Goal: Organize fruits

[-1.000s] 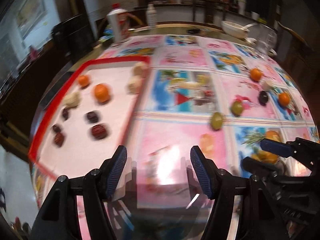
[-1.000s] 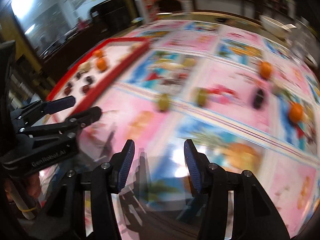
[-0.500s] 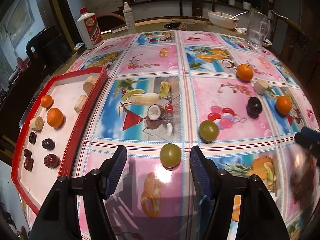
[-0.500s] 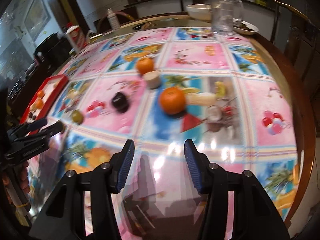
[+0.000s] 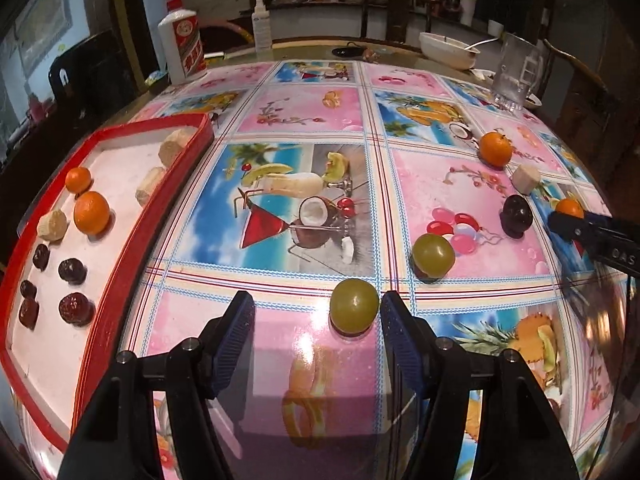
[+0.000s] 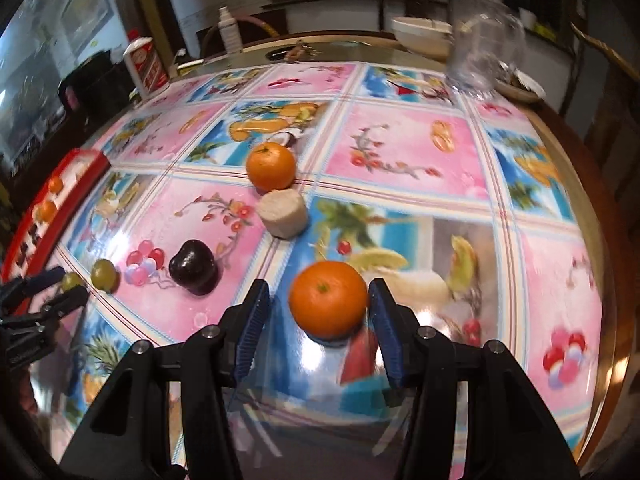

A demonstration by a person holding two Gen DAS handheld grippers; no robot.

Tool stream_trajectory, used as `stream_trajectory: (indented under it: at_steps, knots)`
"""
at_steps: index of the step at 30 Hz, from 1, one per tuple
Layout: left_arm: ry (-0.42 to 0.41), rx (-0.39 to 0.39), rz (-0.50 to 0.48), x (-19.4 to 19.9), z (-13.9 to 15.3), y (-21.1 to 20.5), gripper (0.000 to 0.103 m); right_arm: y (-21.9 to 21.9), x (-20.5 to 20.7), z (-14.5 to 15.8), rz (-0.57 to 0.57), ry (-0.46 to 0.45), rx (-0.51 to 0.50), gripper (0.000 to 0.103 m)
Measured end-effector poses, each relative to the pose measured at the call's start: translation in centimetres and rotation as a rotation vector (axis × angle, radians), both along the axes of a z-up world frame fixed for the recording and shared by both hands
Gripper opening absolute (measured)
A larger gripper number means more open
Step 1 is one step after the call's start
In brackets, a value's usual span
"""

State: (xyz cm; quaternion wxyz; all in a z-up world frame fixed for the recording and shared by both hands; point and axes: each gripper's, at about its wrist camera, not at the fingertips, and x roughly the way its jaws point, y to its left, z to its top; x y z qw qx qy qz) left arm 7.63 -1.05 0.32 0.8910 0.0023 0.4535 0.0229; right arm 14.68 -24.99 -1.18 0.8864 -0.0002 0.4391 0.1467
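Between the spread fingers of my right hand-held gripper [image 6: 316,312] sits an orange [image 6: 328,299], resting on the surface [image 6: 404,152] and lying off-centre, close against the right finger with a clear gap on the left. My left hand-held gripper [image 5: 316,320] is likewise spread, and a green grape [image 5: 354,311] lies just ahead of its tips, hard by the right finger and far from the left. Each fruit has its own nearer hand, so neither needs to cross over. Both are nearly round, with no long axis to line up; the orange's stem dimple faces up and toward me. I judge the next move to be a small shift right and forward on each side before closing. Off to my left waits the red tray [image 5: 120,264], already holding sorted fruit, well apart from both.
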Motion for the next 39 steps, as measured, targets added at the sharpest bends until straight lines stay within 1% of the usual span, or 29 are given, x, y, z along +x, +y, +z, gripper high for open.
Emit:
stream_trajectory:
  at_steps: [2,3,4,5,6,7,9,10,14,22,28,32,36,39]
  knots:
    - [0.001,-0.005,0.000,0.2,0.0,0.0,0.066,0.3,0.0,-0.1,0.005,-0.022,-0.041,0.047]
    - [0.000,-0.007,-0.002,0.2,0.0,0.0,0.063,0.3,0.0,-0.1,0.006,-0.031,-0.048,0.042]
    - [-0.008,-0.005,-0.007,0.2,0.0,-0.1,0.052,0.2,0.0,-0.1,0.005,-0.036,-0.052,0.039]
    - [-0.013,-0.008,-0.029,0.2,0.1,-0.3,0.042,0.0,-0.1,-0.1,0.008,-0.037,-0.048,0.039]
    - [-0.014,-0.009,-0.052,0.2,0.1,-0.7,0.036,-0.1,-0.2,-0.1,0.010,-0.036,-0.046,0.039]
    - [-0.014,-0.015,-0.073,0.2,0.2,-1.1,0.021,-0.1,-0.2,-0.1,0.010,-0.035,-0.048,0.039]
    - [-0.015,0.022,-0.072,0.2,0.2,-1.7,0.021,-0.1,-0.4,0.0,0.005,-0.033,-0.043,0.039]
    - [-0.018,0.028,-0.071,0.2,0.2,-1.9,0.021,-0.3,-0.6,0.0,-0.001,-0.031,-0.032,0.039]
    - [0.006,-0.022,-0.059,-0.1,0.3,-1.1,0.021,-1.1,-1.8,0.2,-0.027,-0.012,0.027,0.039]
    - [0.031,-0.050,-0.054,-2.9,0.4,-0.7,0.021,-1.0,-5.5,0.6,-0.036,0.007,0.051,0.039]
    - [0.047,-0.078,-0.063,-5.7,0.6,0.0,0.021,1.0,-8.4,0.3,-0.009,0.031,0.055,0.039]
    - [0.053,-0.100,-0.072,-7.0,0.8,0.7,0.021,3.3,-10.2,0.4,0.028,0.025,0.036,0.039]
    - [0.054,-0.112,-0.078,-7.9,0.9,1.6,0.021,5.7,-11.1,0.7,0.065,0.028,0.051,0.039]
    - [0.038,-0.110,-0.080,-8.4,1.2,2.5,0.021,7.7,-11.4,1.0,0.094,0.028,0.054,0.039]
